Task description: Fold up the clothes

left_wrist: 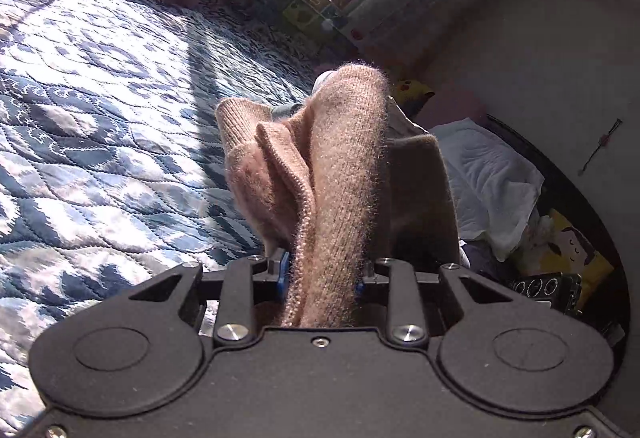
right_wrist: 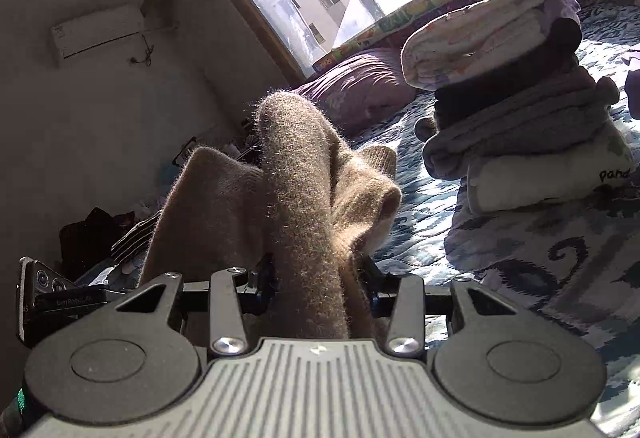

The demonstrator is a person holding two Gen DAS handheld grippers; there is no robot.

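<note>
Left gripper [left_wrist: 322,278]: clamped on a bunched fold of the tan sweater [left_wrist: 340,166].
Right gripper [right_wrist: 320,284]: clamped on the tan sweater [right_wrist: 304,198].
Sweater position: rising forward from between each gripper's fingers, above the quilted bed [left_wrist: 100,118].
Folded stack [right_wrist: 520,110]: on the bed, right of the right gripper.

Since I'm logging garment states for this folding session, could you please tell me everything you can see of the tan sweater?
The tan sweater is a fuzzy, fine-ribbed knit, light brown, with loose fibres catching the sunlight. It is bunched in thick rolls and folds, not flat. The left gripper and the right gripper each clamp a roll of it, which rises between the fingers. A ribbed edge, perhaps a cuff or hem, shows in both views. It is held above the blue patterned quilt; whether any part touches the quilt cannot be told.
</note>
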